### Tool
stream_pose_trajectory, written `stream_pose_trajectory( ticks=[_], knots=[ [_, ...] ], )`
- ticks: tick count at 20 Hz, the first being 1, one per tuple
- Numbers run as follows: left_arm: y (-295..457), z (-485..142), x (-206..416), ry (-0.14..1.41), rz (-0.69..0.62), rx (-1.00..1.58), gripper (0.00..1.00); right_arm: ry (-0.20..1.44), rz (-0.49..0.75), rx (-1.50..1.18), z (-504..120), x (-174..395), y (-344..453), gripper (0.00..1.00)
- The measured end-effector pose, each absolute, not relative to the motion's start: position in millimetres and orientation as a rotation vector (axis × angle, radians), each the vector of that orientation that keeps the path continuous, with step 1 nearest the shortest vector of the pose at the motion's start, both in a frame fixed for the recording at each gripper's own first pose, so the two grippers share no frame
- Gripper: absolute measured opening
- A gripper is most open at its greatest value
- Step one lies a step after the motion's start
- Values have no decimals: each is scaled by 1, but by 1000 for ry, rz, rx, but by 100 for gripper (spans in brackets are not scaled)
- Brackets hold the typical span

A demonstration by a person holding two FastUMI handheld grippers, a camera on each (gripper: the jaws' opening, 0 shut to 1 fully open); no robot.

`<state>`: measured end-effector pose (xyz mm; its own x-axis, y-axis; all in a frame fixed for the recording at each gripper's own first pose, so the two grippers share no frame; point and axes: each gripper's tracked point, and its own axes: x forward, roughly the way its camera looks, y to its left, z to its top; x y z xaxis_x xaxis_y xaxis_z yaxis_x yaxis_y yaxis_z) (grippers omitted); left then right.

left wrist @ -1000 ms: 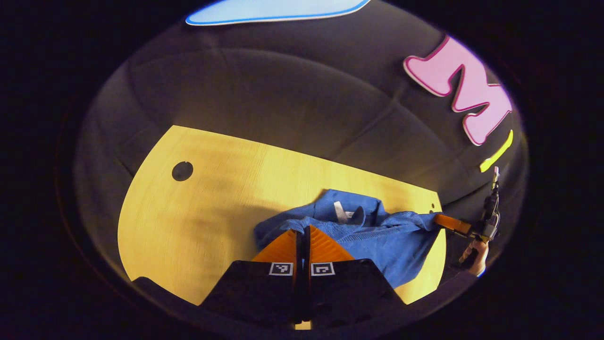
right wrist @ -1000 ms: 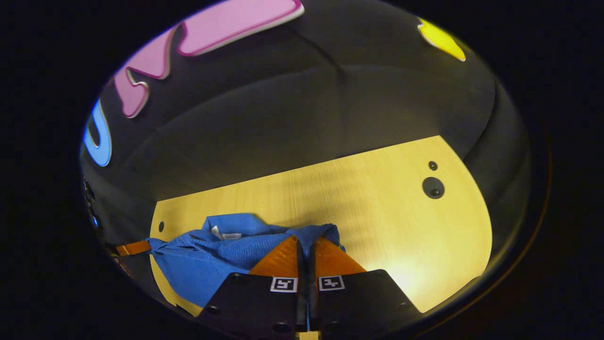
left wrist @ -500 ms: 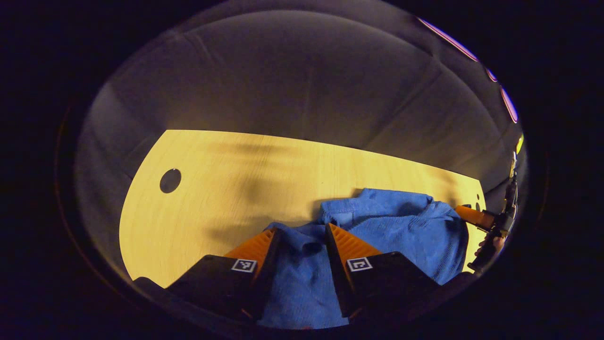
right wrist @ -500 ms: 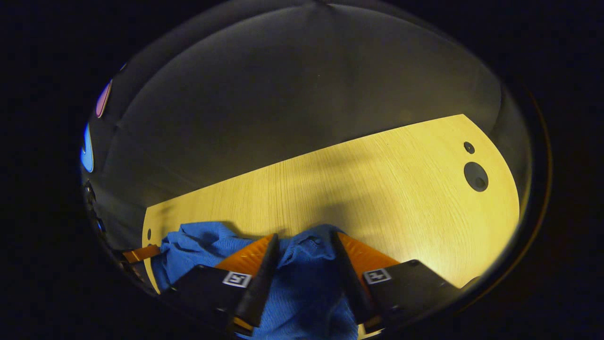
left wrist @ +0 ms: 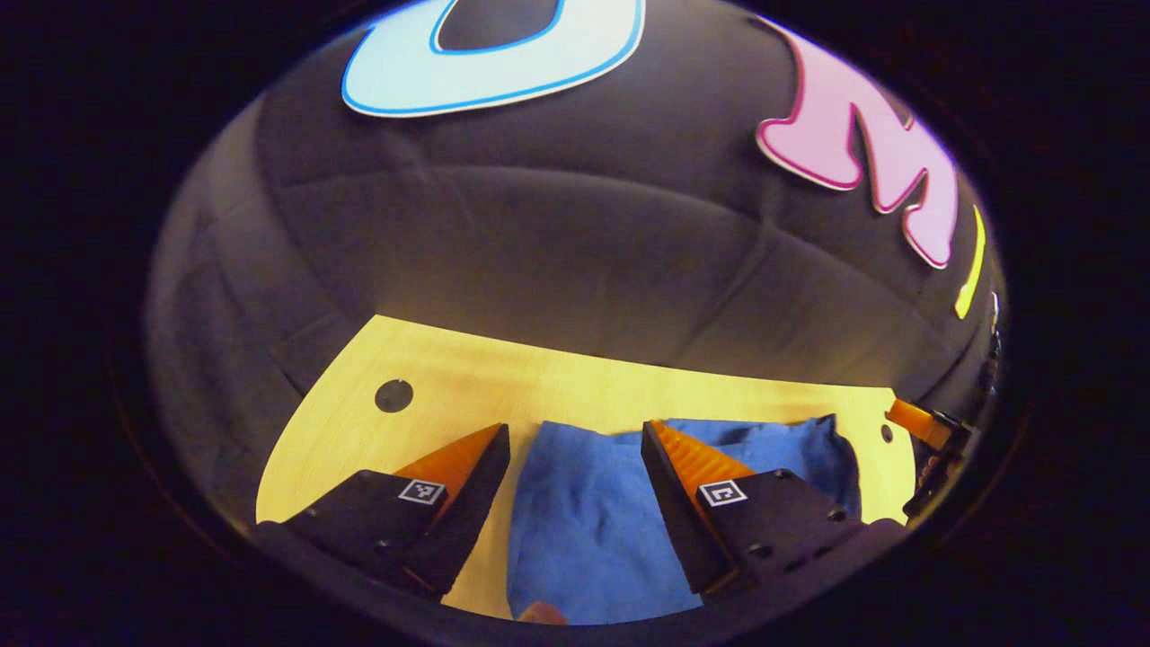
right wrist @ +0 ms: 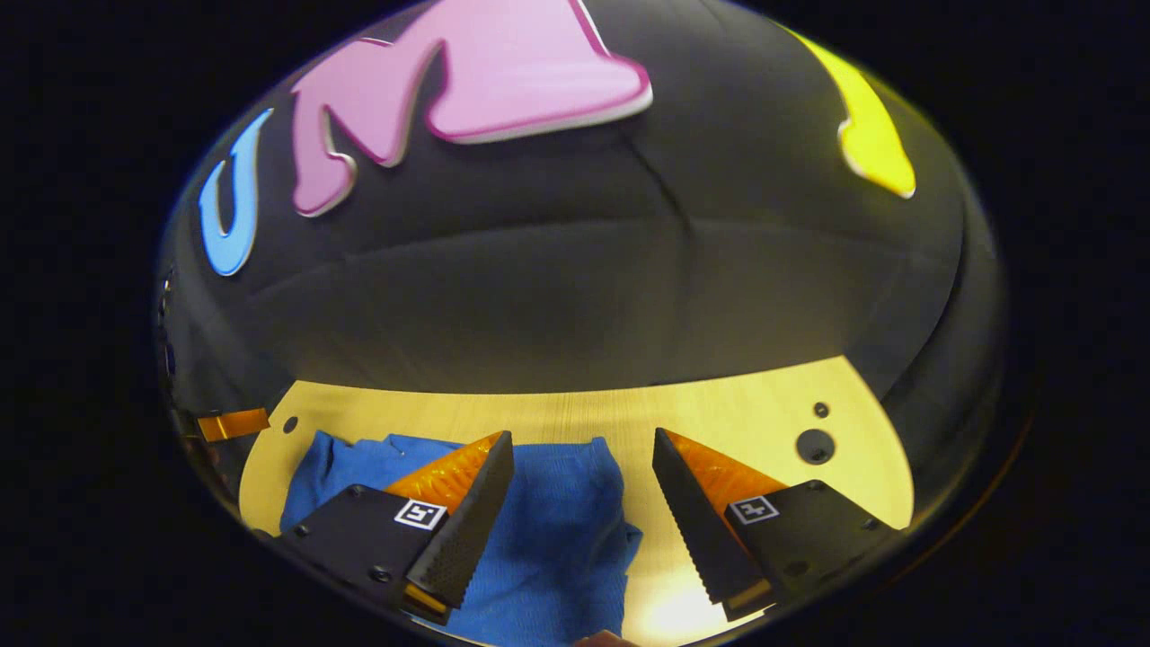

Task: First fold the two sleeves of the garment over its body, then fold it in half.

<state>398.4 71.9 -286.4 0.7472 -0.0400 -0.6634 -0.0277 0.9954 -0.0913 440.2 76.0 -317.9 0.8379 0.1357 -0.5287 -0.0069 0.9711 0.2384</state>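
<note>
Wooden table [left wrist: 584, 386] bears my blue garment [left wrist: 584, 512], apparently folded in half; left gripper [left wrist: 575, 440] and right gripper [right wrist: 582, 449] hover spread apart, holding nothing.

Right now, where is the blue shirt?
The blue shirt lies on the wooden table, at its near edge. In both views it sits below each open tool.

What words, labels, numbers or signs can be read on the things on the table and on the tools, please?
None can be read.
Left tool: small square black-and-white code markers on both fingers, patterns, not text.
Right tool: the same kind of markers, no text.
Blue garment: no label or print in sight.
Table: bare wood, only round holes.
</note>
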Motion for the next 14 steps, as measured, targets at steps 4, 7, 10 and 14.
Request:
stream_pose_trajectory(
  ticks=[4, 7, 10, 14],
  knots=[
    [46, -227, 304, 607, -67, -82, 85, 477, 71, 249, -241, 335, 85, 98],
    [33, -190, 216, 549, -96, -123, 85, 413, 20, 249, -200, 240, 92, 97],
    [29, -168, 124, 527, -99, -180, 85, 363, 30, 254, -171, 148, 116, 97],
    [33, -140, 36, 429, -119, -139, 85, 293, 55, 261, -141, 42, 141, 96]
  ],
)
